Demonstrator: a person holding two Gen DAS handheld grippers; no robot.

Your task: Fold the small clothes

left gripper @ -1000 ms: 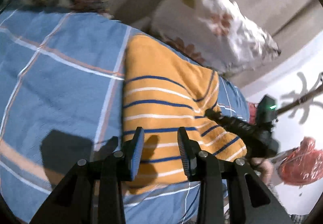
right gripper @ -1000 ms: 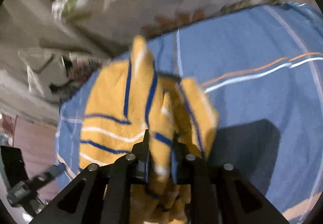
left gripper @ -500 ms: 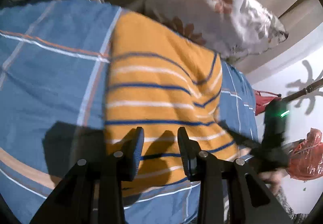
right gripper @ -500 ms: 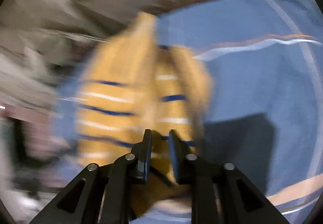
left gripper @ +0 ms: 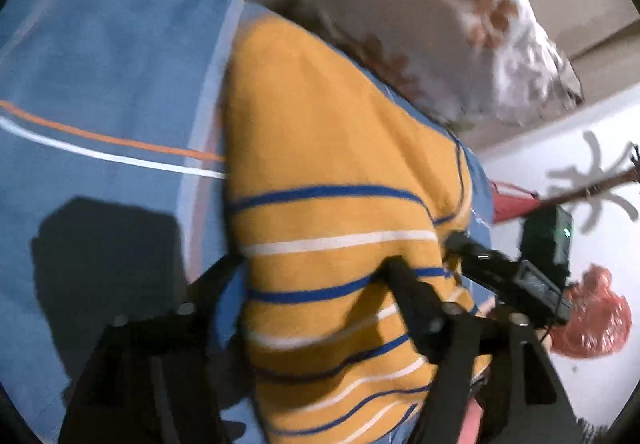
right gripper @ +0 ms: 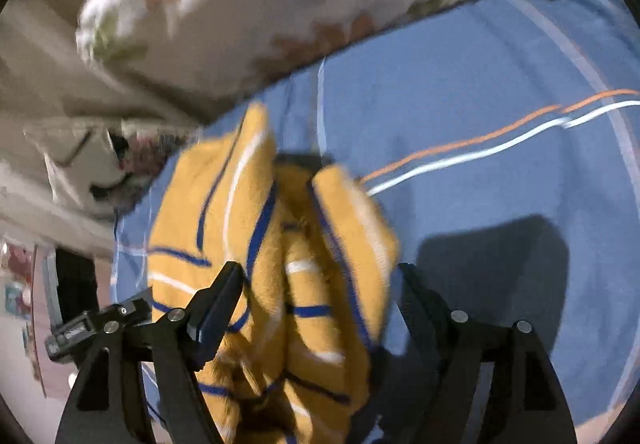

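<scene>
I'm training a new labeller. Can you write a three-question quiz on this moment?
1. True or false: the right gripper is open.
2. What does the sweater lie on? A) a wooden table B) a blue sheet C) a tiled floor
3. Fill in: the left gripper's jaws are spread ____ over the sweater.

Key: 1 true; 2 B; 3 open.

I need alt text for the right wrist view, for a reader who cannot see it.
Open right tongs straddle a bunched yellow sweater with blue and white stripes, lying on a blue bedsheet. A flowered pillow lies beyond, and the left tongs show at the left edge.
</scene>
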